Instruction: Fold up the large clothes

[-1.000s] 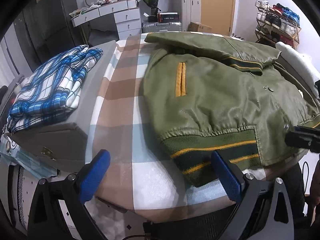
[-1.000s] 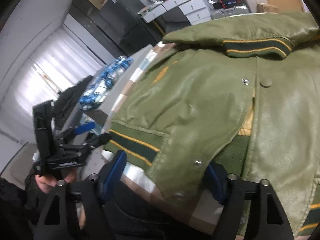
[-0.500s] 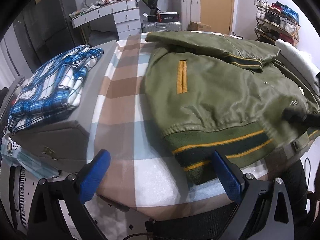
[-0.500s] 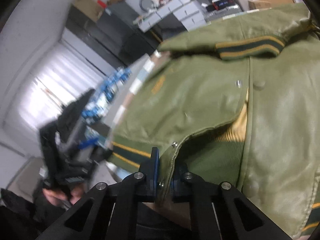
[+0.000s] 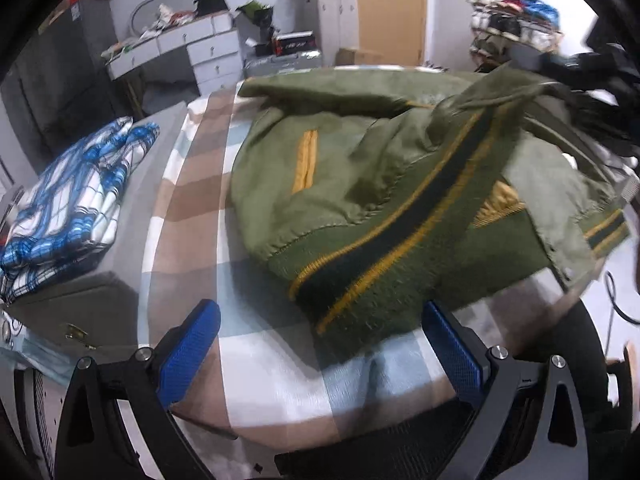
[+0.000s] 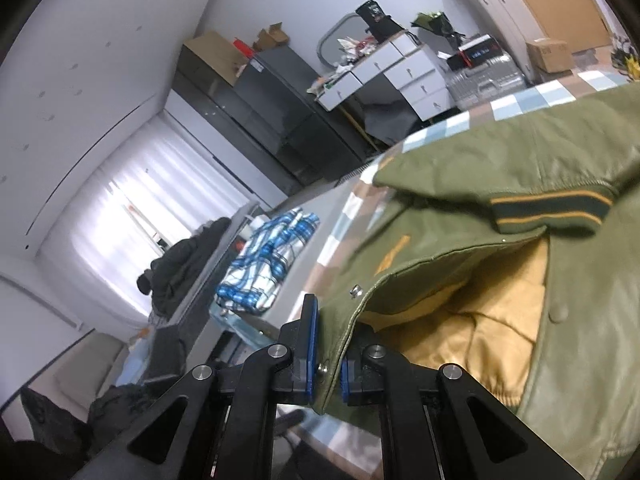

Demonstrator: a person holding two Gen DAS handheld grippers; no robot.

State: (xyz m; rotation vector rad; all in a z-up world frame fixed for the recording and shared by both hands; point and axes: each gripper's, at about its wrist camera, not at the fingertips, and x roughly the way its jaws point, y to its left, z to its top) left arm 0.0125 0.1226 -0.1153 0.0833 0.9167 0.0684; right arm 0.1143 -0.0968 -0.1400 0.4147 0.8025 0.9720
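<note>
An olive green jacket [image 5: 352,184] with dark green and yellow ribbed trim lies on a checked table [image 5: 192,208]. My right gripper [image 6: 326,372] is shut on the snap-button front edge of the jacket [image 6: 460,232] and holds it up, so the yellow lining [image 6: 492,320] shows. In the left wrist view that lifted front panel rises toward the upper right, where the right gripper shows blurred [image 5: 560,62]. My left gripper [image 5: 320,344] hangs open over the table's near edge, just short of the ribbed hem [image 5: 360,280], with nothing between its blue pads.
A folded blue and white plaid shirt [image 5: 68,196] rests on a grey case [image 5: 80,300] left of the table. White drawers [image 5: 192,48], suitcases and a shoe rack [image 5: 516,20] stand at the back. A dark garment [image 6: 180,264] lies near the window.
The right gripper closed on the jacket's front edge and lifted it, opening the front and exposing the yellow lining. The left gripper stayed almost still and open.
</note>
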